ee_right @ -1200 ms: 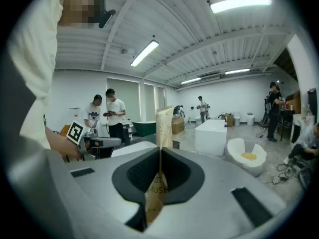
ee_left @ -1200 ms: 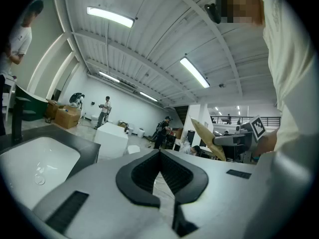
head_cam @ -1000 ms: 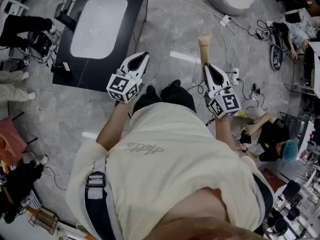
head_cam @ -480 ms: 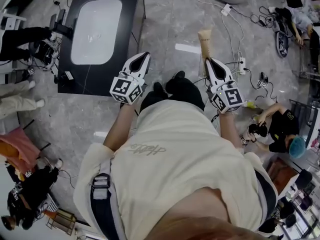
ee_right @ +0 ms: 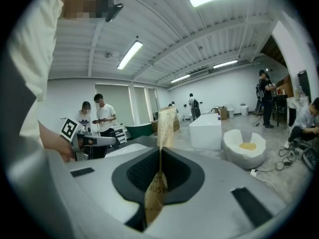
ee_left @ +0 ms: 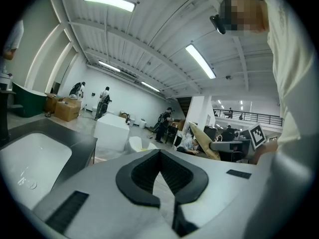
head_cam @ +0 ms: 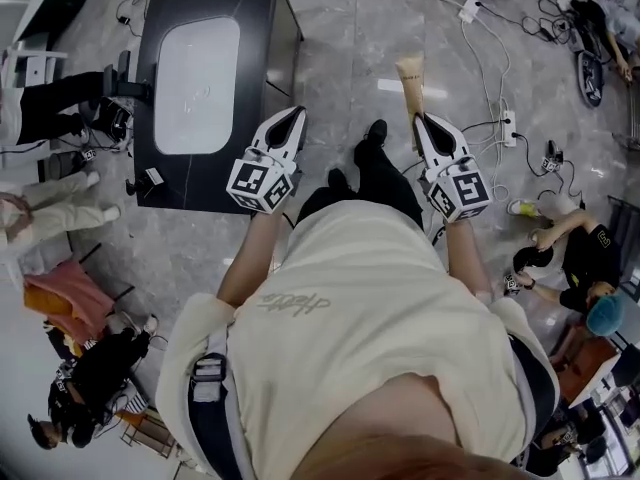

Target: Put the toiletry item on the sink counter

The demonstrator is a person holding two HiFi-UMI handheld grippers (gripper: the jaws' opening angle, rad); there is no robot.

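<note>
My right gripper [head_cam: 421, 118] is shut on a tan paper toothbrush packet [head_cam: 409, 86], which sticks out forward past its jaws over the grey floor. In the right gripper view the packet [ee_right: 162, 133] stands pinched upright between the black pads. My left gripper [head_cam: 294, 114] is shut with nothing in it; its pads meet in the left gripper view [ee_left: 160, 154]. The black sink counter [head_cam: 262, 28] with its white basin [head_cam: 197, 70] lies ahead and to the left, just beyond the left gripper. The same basin [ee_left: 27, 166] fills that view's lower left.
Power strips and cables [head_cam: 495, 58] trail over the floor at the right. A person in a blue cap [head_cam: 590, 278] crouches at the right. Other people [head_cam: 60, 98] stand left of the counter. A white tub [ee_right: 244, 151] and a white block [ee_right: 205, 129] stand farther off.
The counter has drawn closer and shifted right in the head view as the person walks toward it. Both grippers keep their pose; the right one still holds the packet.
</note>
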